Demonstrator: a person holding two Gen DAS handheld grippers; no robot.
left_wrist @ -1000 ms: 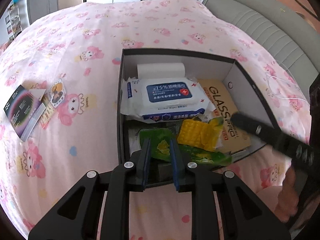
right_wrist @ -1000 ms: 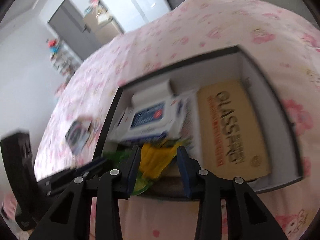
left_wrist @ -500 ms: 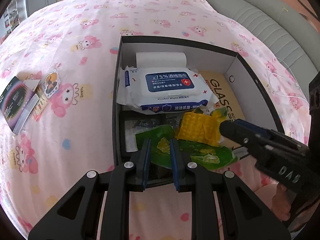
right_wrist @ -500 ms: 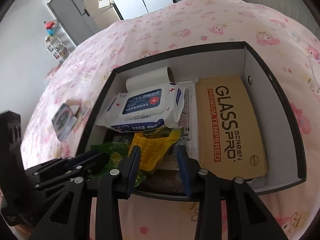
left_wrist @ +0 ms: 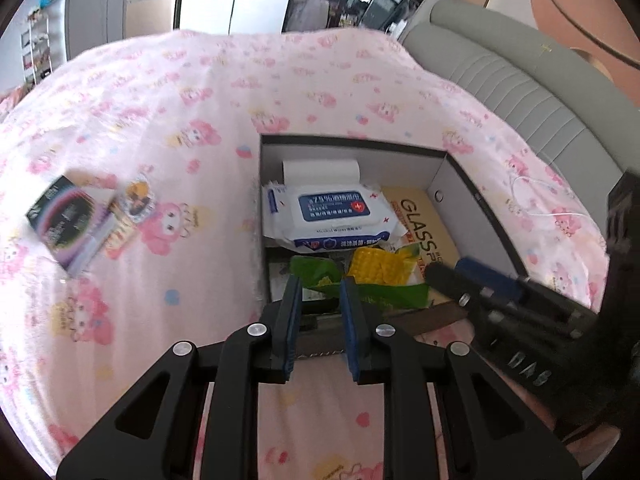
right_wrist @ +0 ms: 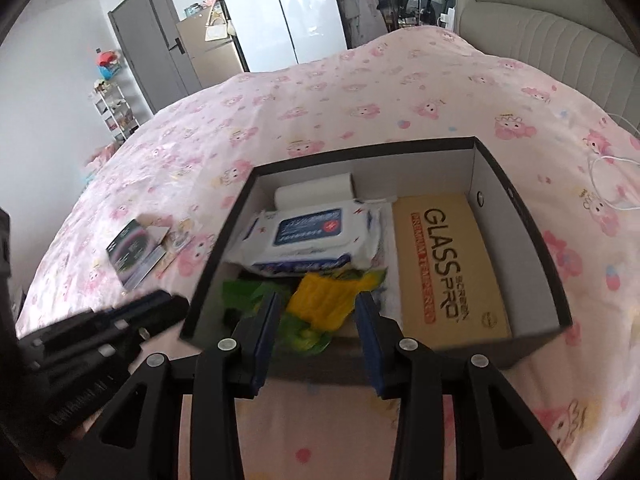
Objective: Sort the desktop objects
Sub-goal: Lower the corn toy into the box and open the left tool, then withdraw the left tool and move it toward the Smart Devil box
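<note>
Hovering just short of the box (right_wrist: 520, 236), both claws, left (left_wrist: 320, 280) and right (right_wrist: 316, 300), gape with nothing held; the corn packet (right_wrist: 324, 300), wipes (right_wrist: 308, 236) and carton (right_wrist: 448, 264) lie inside it.

At centre frame you see the open black box (right_wrist: 520, 200), holding a white roll (right_wrist: 312, 190), wipes pack (right_wrist: 308, 236), tan GLASS PRO carton (right_wrist: 444, 264) and yellow-green snack bag (right_wrist: 324, 300). A dark booklet (right_wrist: 134, 252) lies left, outside.

Box interior: wipes pack (right_wrist: 310, 236) and corn packet (right_wrist: 324, 300) crowd 10 o'clock.
Free: bedspread (left_wrist: 168, 152) at 9 o'clock.
</note>
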